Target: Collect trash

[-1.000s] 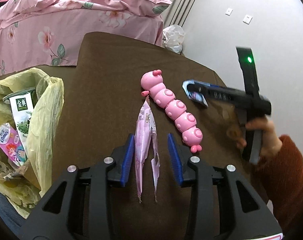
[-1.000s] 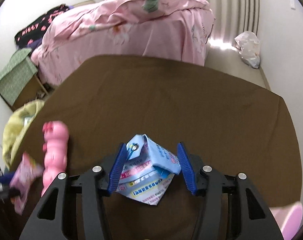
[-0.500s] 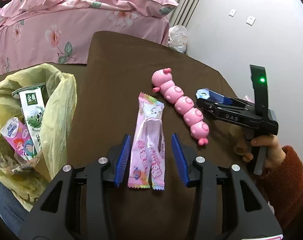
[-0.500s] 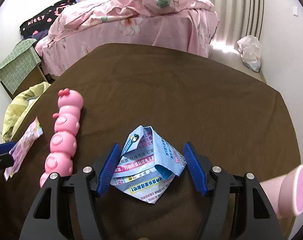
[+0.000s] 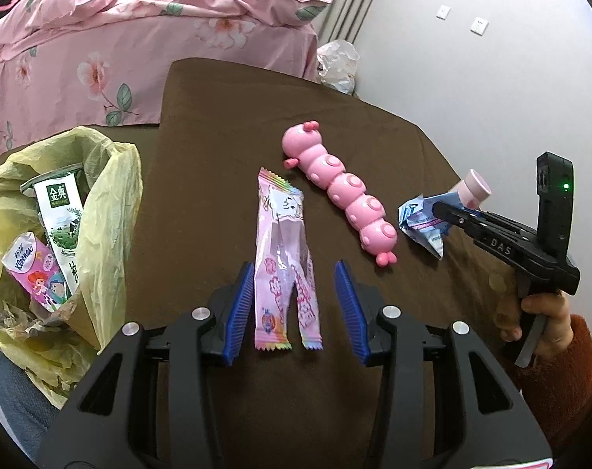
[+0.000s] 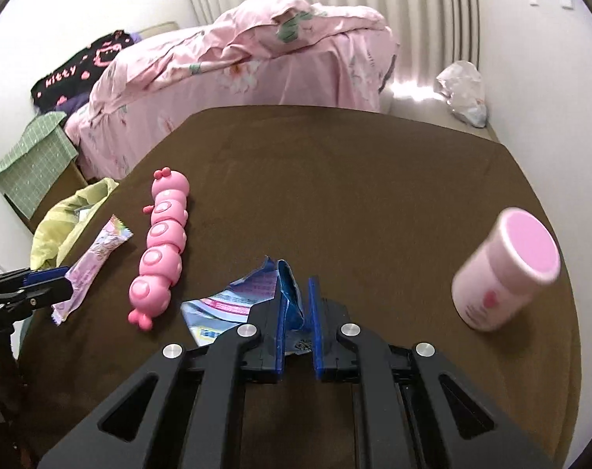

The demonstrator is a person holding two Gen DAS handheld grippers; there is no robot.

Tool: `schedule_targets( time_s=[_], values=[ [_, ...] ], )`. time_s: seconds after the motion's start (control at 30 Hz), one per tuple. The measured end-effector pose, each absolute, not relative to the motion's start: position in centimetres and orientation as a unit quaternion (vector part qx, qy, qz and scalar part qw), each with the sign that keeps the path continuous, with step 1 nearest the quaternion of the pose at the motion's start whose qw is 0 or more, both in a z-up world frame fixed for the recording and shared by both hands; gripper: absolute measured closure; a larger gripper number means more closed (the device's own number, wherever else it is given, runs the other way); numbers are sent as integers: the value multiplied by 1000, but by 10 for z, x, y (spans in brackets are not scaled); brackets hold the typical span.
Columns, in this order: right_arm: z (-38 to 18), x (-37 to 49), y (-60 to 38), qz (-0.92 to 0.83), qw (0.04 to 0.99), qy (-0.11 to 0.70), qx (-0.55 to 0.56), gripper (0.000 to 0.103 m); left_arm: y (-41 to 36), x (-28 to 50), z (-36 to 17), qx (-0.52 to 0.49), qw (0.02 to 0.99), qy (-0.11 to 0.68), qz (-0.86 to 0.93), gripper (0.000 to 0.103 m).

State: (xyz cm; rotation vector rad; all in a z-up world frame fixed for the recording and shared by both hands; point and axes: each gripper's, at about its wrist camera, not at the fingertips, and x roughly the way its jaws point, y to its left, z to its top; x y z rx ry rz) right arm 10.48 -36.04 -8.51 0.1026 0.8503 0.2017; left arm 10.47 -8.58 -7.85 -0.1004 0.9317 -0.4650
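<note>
**Pink wrapper and blue packet not yet bagged**

Yellow bag [image 5: 112, 179] at the table's left edge already holds a milk carton [image 5: 59, 211] and a tissue pack [image 5: 32, 269], so collecting is judged partly done. The left gripper [image 5: 296, 305] has its jaws spread wide either side of the pink wrapper [image 5: 282, 258], not gripping it. The right gripper [image 6: 298, 312] is clamped on the blue packet [image 6: 233, 301]. Both pieces remain on the brown table [image 6: 335, 179]. The toy caterpillar [image 5: 339, 191] and pink cup [image 6: 507, 269] look like keepers.

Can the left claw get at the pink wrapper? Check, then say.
Probably yes. The left claw is open, its fingers on either side of the pink wrapper, which lies flat on the brown cloth. The toy caterpillar lies clear to the right.
</note>
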Motion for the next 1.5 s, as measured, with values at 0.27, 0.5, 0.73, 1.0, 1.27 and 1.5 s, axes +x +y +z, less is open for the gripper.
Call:
schedule_targets(
  time_s=[0.27,0.5,0.73,1.0,1.27,1.5],
  values=[
    [-82,76,-371,158,897,401,97,47,-88,99,-81,-42,866,449,-215,62],
    [-95,55,-342,158,893,422,-5,47,-94,96,-82,-30,866,451,-213,61],
    [-102,59,-332,153,889,428,-50,47,-96,93,-85,-23,866,454,-210,60],
    [-80,54,-336,174,902,392,-57,41,-87,91,-85,-31,868,455,-199,60],
    [-81,52,-341,145,897,412,-64,40,-92,90,-86,-29,866,455,-206,60],
    [-95,62,-313,128,899,405,-105,52,-92,89,-85,-25,867,455,-204,60]
  ],
)
